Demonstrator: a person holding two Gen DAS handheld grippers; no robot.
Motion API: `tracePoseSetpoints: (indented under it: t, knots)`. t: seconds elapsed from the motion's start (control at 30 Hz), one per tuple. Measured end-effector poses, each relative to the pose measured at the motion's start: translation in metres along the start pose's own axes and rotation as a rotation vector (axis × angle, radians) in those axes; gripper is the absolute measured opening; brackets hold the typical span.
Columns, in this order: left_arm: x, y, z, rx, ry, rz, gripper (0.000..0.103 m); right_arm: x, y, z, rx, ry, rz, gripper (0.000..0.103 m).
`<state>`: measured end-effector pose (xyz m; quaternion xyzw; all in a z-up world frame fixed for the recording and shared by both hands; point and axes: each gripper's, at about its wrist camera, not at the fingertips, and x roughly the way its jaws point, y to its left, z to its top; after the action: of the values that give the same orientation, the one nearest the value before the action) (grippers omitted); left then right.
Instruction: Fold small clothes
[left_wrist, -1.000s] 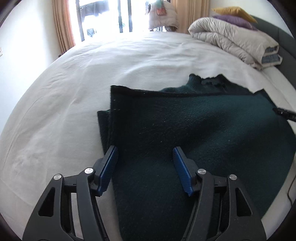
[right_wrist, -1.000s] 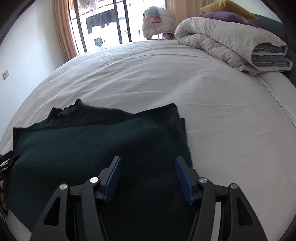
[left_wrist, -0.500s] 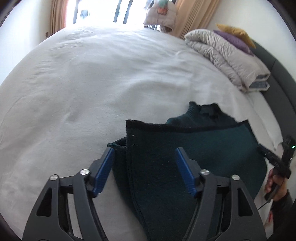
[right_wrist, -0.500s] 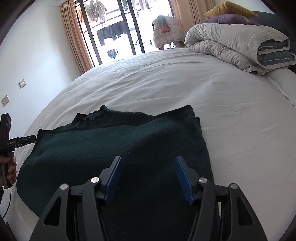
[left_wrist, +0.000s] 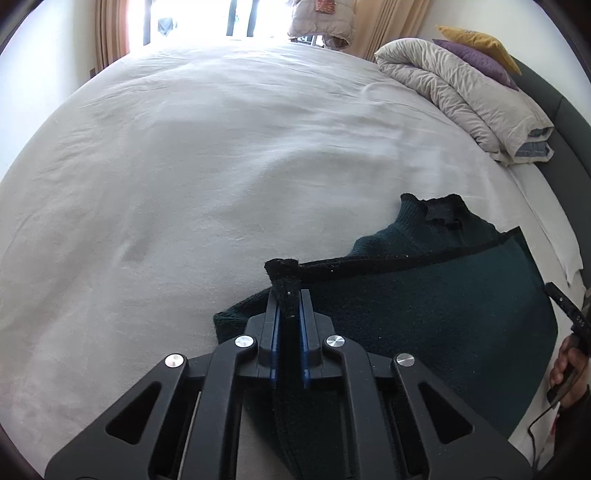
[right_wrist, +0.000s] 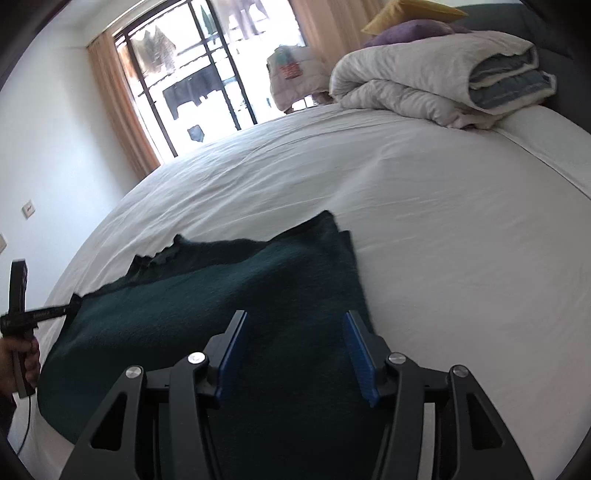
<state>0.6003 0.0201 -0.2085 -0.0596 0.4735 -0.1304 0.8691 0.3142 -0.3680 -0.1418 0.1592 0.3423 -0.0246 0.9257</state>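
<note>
My left gripper (left_wrist: 289, 295) is pinched tight on the near-left corner of the dark green sweater (left_wrist: 424, 306), while my right gripper (right_wrist: 293, 345) hovers wide apart over its near-right side, gripping nothing. The sweater lies half-folded on the white bed (left_wrist: 221, 147); lifting one corner alone could skew the fold or drag the under-layer.
</note>
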Motion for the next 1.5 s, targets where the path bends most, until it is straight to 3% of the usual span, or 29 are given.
tracePoseSetpoints:
  t: [0.17,0.53,0.6,0.67,0.77,0.87,1.17,1.5]
  knots:
    - [-0.003,0.013,-0.006,-0.065,-0.033,0.01,0.006,-0.014,-0.031,-0.01,0.104,-0.026,-0.049,0.055]
    - [-0.018,0.014,-0.013,-0.135,-0.097,0.058,0.005,-0.013,-0.014,-0.015,-0.021,-0.025,0.014,0.055]
    - [-0.02,0.014,-0.015,-0.136,-0.096,0.048,0.005,-0.011,-0.009,-0.013,-0.041,-0.03,0.025,0.055]
    - [-0.021,0.013,-0.016,-0.134,-0.098,-0.016,0.005,-0.006,-0.009,-0.013,-0.049,-0.02,0.046,0.056]
    - [-0.018,0.008,-0.013,-0.103,-0.058,-0.01,0.006,0.01,-0.016,-0.018,-0.025,0.044,0.071,0.059]
    - [-0.018,0.001,-0.011,-0.059,-0.051,-0.002,0.006,0.011,-0.02,-0.018,0.004,0.051,0.081,0.059]
    - [-0.015,0.009,-0.015,-0.069,-0.092,0.095,0.004,0.001,-0.004,-0.016,-0.066,0.016,0.042,0.059]
    - [-0.023,0.024,-0.024,-0.133,-0.142,0.113,0.004,-0.001,0.038,0.014,-0.153,-0.029,0.076,0.059]
